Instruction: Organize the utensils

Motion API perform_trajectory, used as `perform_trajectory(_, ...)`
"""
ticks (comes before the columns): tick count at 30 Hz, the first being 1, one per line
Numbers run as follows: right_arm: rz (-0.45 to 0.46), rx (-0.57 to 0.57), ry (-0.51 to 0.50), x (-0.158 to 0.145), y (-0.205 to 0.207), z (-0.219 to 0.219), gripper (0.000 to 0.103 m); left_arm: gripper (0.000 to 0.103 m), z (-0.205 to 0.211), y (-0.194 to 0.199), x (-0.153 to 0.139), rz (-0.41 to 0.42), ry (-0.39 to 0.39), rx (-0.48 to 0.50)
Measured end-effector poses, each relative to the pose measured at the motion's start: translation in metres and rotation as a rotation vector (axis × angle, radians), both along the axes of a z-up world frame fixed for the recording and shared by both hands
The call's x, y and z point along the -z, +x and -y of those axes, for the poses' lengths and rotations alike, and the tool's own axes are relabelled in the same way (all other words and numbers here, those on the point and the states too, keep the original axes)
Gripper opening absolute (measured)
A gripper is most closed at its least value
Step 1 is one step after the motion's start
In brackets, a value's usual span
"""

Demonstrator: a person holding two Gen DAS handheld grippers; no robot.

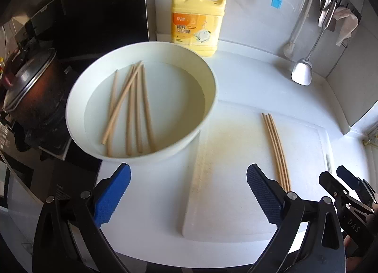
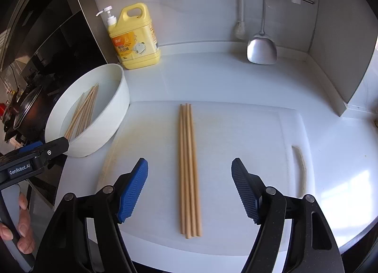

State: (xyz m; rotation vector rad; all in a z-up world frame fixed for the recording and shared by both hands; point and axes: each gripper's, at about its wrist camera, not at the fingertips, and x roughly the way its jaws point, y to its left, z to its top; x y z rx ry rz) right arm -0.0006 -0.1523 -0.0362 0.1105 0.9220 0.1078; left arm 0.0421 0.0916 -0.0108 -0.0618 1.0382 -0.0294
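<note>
My right tool (image 2: 189,190) stood empty and apart above the aligned chopsticks (image 2: 189,169) on the board (image 2: 259,131); left tool (image 1: 189,195) open, facing the basin (image 1: 141,150) for more

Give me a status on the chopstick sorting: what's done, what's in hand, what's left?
Done: four wooden chopsticks lie side by side on the white plastic cutting board.
In hand: nothing. The right gripper is open around that bundle without touching it; the left gripper is open and empty.
Left: about six wooden chopsticks lie loose in the water-filled round white basin.
</note>
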Motion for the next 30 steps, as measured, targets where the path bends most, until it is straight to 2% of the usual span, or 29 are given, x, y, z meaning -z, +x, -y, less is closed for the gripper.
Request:
perform_trajectory(4, -0.001, -0.005, 0.010, 0.018, -0.005, 0.041, 0.072, 0.097, 0.030, -0.019, 0.009, -0.015, 0.047, -0.045)
perform_trajectory(9, 0.007, -0.022, 0.010, 0.036, -0.001, 0.062, 0.072, 0.097, 0.050, -0.035, 0.020, 0.002, 0.038, -0.113)
perform_trajectory(14, 0.033, -0.043, 0.003, 0.053, 0.008, 0.058, 0.072, 0.097, 0.058, -0.040, 0.042, 0.052, 0.026, -0.127)
perform_trajectory(17, 0.042, -0.047, 0.019, 0.063, 0.013, 0.052, 0.072, 0.097, 0.056, -0.035, 0.059, 0.041, 0.011, -0.147)
perform_trajectory(22, 0.068, -0.080, 0.010, 0.076, 0.014, 0.039, 0.072, 0.097, 0.053, -0.033, 0.078, 0.087, -0.008, -0.172)
perform_trajectory(25, 0.085, -0.090, 0.005, 0.080, 0.014, 0.034, 0.072, 0.097, 0.052, -0.032, 0.085, 0.097, 0.004, -0.178)
perform_trajectory(30, 0.084, -0.102, 0.000, 0.085, 0.013, 0.029, 0.072, 0.097, 0.048, -0.034, 0.088, 0.095, -0.020, -0.190)
